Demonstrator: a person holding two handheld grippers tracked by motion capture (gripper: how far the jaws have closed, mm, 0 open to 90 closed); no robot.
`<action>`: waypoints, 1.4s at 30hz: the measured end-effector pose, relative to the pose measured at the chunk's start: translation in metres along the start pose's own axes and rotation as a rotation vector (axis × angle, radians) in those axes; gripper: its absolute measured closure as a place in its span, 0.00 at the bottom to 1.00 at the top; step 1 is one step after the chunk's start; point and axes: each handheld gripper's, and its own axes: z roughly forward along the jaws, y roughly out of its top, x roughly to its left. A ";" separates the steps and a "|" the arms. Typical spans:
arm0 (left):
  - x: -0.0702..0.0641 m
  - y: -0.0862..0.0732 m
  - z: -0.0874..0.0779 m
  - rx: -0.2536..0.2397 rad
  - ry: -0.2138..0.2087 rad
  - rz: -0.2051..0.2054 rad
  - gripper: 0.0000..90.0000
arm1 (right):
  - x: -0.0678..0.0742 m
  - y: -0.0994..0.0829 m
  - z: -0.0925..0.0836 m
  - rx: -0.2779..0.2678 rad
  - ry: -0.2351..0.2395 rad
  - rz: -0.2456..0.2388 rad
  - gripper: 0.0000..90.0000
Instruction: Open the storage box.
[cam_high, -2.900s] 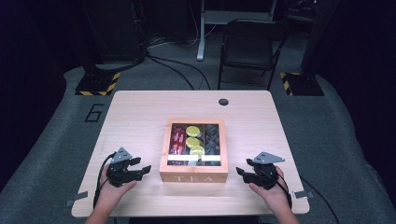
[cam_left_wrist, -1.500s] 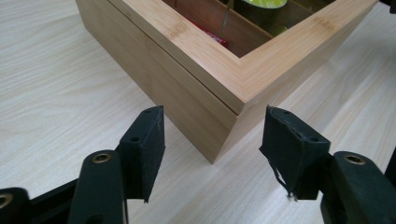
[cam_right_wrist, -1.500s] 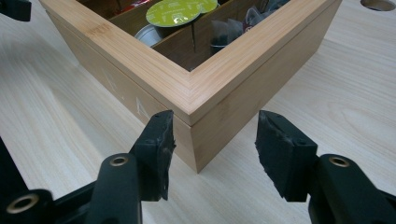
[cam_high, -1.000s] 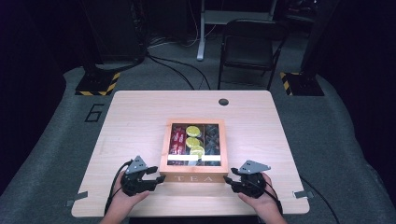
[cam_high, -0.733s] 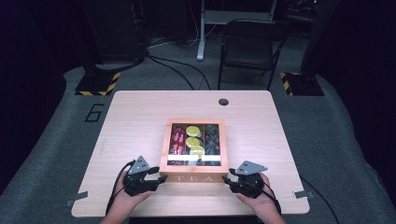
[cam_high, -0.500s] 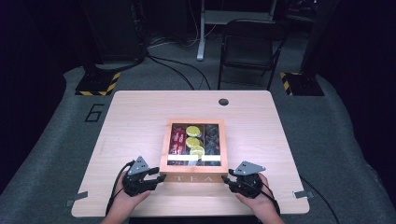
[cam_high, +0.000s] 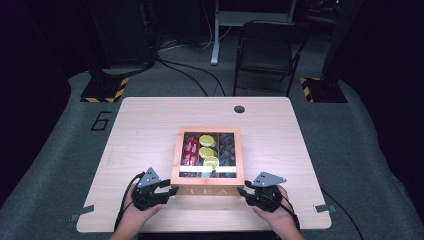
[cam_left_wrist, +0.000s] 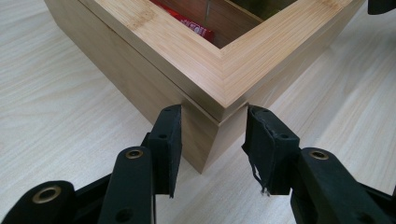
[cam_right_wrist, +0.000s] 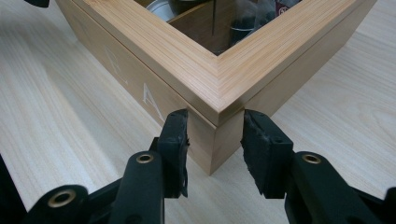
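our left gripper (cam_left_wrist: 212, 135) and right gripper (cam_right_wrist: 214, 133) each straddle a near corner of the tea box (cam_high: 208, 159). both pairs of jaws have just been closing and now pinch the corner walls, the corner edge at twelve o'clock. the box sits mid-tabletop (cam_high: 140, 125), near edge running nine to three between our hands.

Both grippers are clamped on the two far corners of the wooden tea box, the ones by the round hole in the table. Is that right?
Not quite. The left gripper and right gripper are at the two near corners of the tea box, on the person's side where the word TEA is printed, not the corners toward the hole. The high view shows it.
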 end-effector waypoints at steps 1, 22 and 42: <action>0.000 0.000 0.000 0.003 0.001 0.002 0.62 | 0.000 0.000 0.000 0.001 0.002 -0.002 0.67; -0.005 0.005 -0.005 -0.023 0.030 0.025 0.62 | 0.001 0.003 -0.004 -0.022 -0.004 0.017 0.69; -0.006 0.014 -0.007 -0.066 0.036 0.006 0.62 | 0.001 0.012 -0.009 -0.053 -0.009 0.040 0.68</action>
